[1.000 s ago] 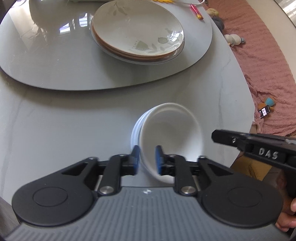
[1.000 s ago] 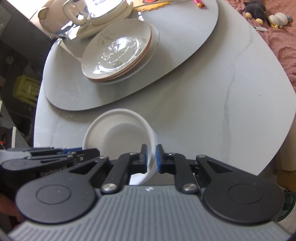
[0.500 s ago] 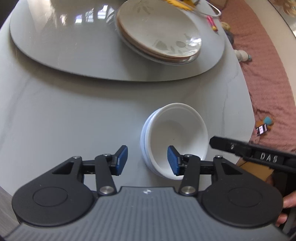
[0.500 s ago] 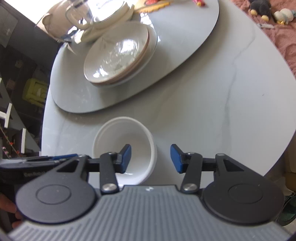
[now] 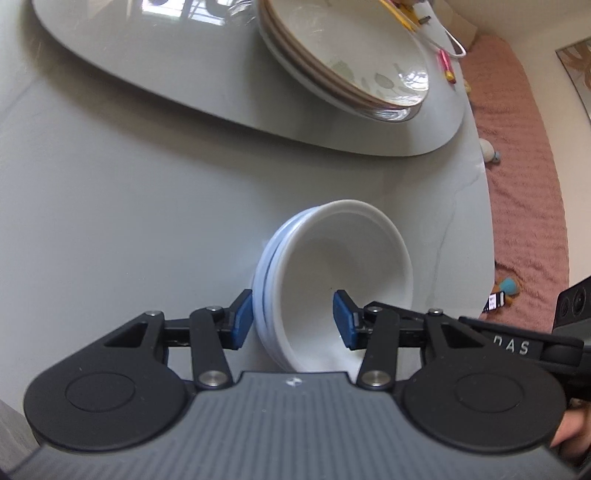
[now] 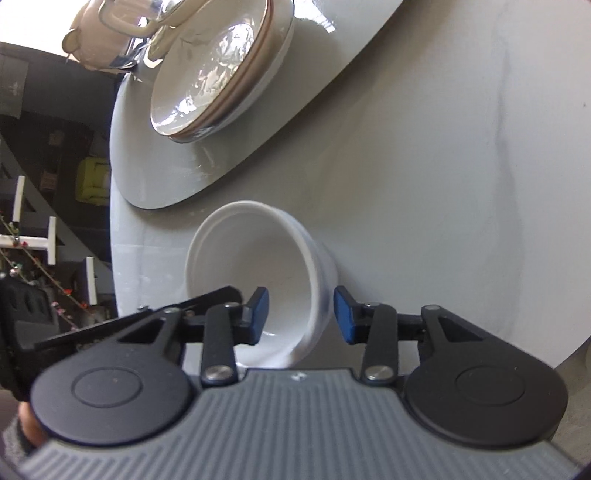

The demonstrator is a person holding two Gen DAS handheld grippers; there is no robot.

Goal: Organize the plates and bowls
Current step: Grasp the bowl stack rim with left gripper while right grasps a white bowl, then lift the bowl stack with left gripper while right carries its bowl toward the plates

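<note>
A stack of white bowls (image 5: 343,273) sits on the grey table near its front edge; it also shows in the right wrist view (image 6: 258,273). My left gripper (image 5: 293,323) is open, its fingers astride the stack's left rim, one inside and one outside. My right gripper (image 6: 301,314) is open astride the right rim in the same way. A stack of cream plates with a leaf print (image 5: 351,59) sits on the grey turntable (image 5: 155,77), and shows in the right wrist view (image 6: 218,66).
A cream teapot (image 6: 110,33) stands behind the plates. A pink rug (image 5: 528,192) with small toys lies beyond the table's right edge. The table edge (image 6: 569,347) curves close at right. Dark furniture and white chair legs (image 6: 48,236) are at left.
Both grippers were shut on the bowl stack's rims a second ago; both have opened and let go. Both cameras have dropped lower and closer to the bowls.
</note>
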